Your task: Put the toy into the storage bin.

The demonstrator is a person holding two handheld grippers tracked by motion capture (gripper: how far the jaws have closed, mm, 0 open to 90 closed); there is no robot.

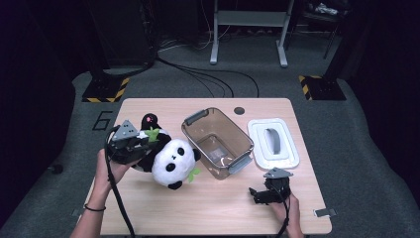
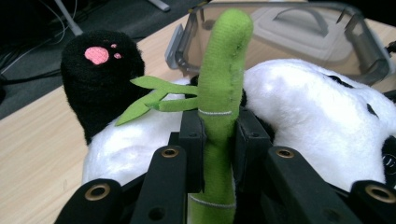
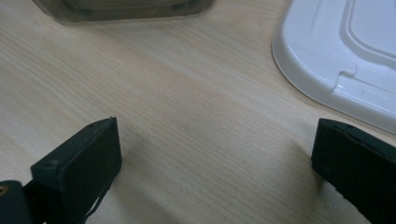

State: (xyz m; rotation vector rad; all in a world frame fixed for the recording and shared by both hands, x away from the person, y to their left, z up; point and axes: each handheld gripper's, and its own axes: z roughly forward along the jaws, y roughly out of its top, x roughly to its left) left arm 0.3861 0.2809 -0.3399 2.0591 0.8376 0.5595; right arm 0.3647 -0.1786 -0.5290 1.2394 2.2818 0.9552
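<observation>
Counter [image 1: 213, 208] of pale wood grain, seen from the person's side, carrying all the working items. Largest on it is the black-and-white plush panda [image 1: 166, 158], lying left of centre with its head toward the person, just beside the clear brownish plastic bin with grey end handles [image 1: 218, 142]; the bin stands empty, so nothing appears packed yet. To the bin's right lies the white rectangular lid with a grey recessed handle [image 1: 273, 142], off the bin and flat on the counter. Left gripper [image 2: 219, 140], over the panda's body, has its fingers [image 2: 192, 140] clenched on the green felt bamboo stalk [image 2: 223, 84] sewn to the toy. Judged stage: toy grasped, transfer into the bin and lidding remaining. Right gripper [image 3: 212, 177] rests low near the lid's corner, fingers [image 3: 79, 163] spread wide, nothing between them. Hard to make out: whether the panda is clear of the counter; its lower body is covered by the left gripper in the high view.
</observation>
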